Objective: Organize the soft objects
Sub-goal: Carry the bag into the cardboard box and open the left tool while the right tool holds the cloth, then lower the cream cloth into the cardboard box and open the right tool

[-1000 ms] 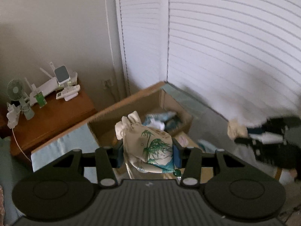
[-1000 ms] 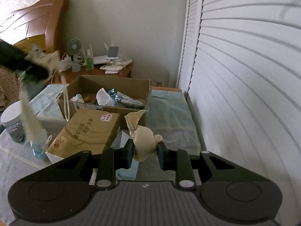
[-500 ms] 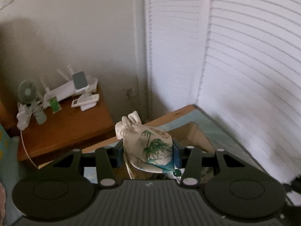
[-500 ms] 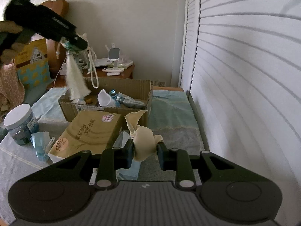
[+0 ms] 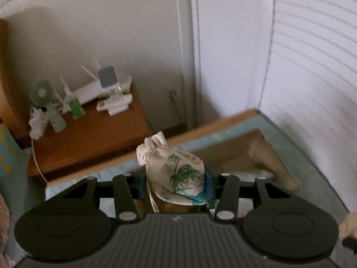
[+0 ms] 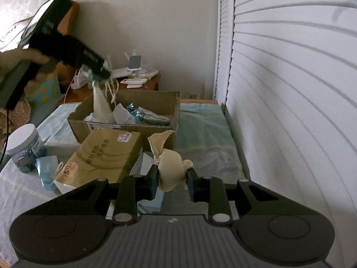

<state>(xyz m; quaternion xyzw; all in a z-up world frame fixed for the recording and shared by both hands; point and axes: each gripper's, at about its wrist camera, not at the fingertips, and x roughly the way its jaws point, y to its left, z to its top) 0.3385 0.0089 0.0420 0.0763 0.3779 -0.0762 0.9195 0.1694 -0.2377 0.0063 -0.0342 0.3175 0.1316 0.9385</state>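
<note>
My left gripper [image 5: 176,184] is shut on a white drawstring pouch [image 5: 178,172] printed with green bamboo, its cord and a green bead hanging below. In the right wrist view that left gripper [image 6: 98,71] hovers over the far left of an open cardboard box [image 6: 125,126] holding several soft items, the pouch's white tassel [image 6: 100,105] dangling into it. My right gripper [image 6: 173,179] is shut on a small cream cloth pouch [image 6: 170,167] with a knotted top, held above the bed in front of the box.
A closed brown carton [image 6: 102,154] lies in front of the box, with a white-lidded jar [image 6: 23,148] and blue wrappers [image 6: 45,169] to its left. A wooden nightstand [image 5: 89,138] with a router, fan and phone stands behind. White louvred doors [image 6: 290,89] line the right side.
The left gripper has carried the bamboo pouch across from the near left to above the box's far left corner. The right gripper and its cream pouch have stayed put.
</note>
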